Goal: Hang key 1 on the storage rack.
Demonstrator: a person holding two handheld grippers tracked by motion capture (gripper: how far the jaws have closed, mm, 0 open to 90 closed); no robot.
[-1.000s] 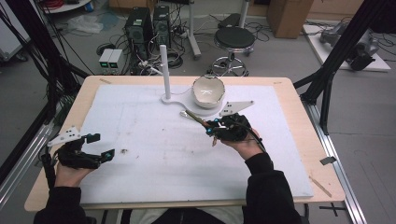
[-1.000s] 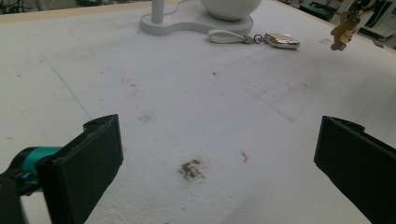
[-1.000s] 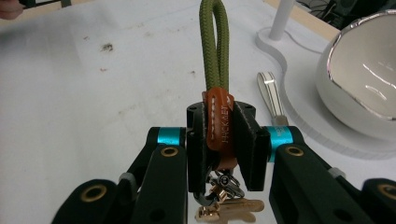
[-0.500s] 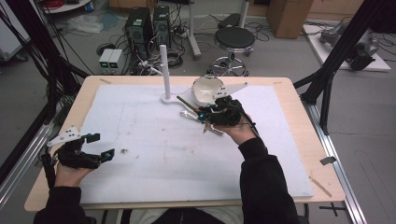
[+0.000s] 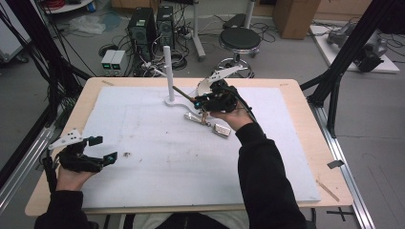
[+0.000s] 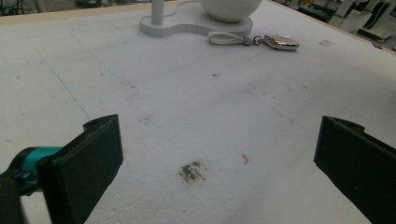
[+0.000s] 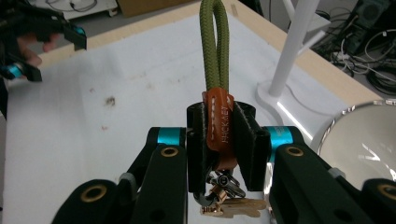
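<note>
My right gripper (image 5: 199, 100) is shut on a key strap: an olive green rope loop (image 7: 215, 46) with a brown leather tab (image 7: 219, 133) pinched between the pads, and keys (image 7: 224, 205) hanging under the jaws. The loop (image 5: 184, 94) points toward the white post (image 5: 167, 71) of a stand, just short of it. Behind my right hand sits the white bowl (image 5: 204, 86), partly hidden. My left gripper (image 5: 103, 149) rests open near the table's front left corner, nothing between its jaws (image 6: 219, 158).
A second key strap, a white loop (image 5: 193, 117) with a silver fob (image 5: 221, 130), lies on the white mat just in front of the stand's base (image 6: 187, 25). The mat bears small stains (image 6: 191, 171). Stool, computers and cables stand beyond the table's far edge.
My right hand has risen and moved away and leftward to the bowl and post, carrying the green strap. The white strap and fob now lie uncovered. The left hand stayed put.
</note>
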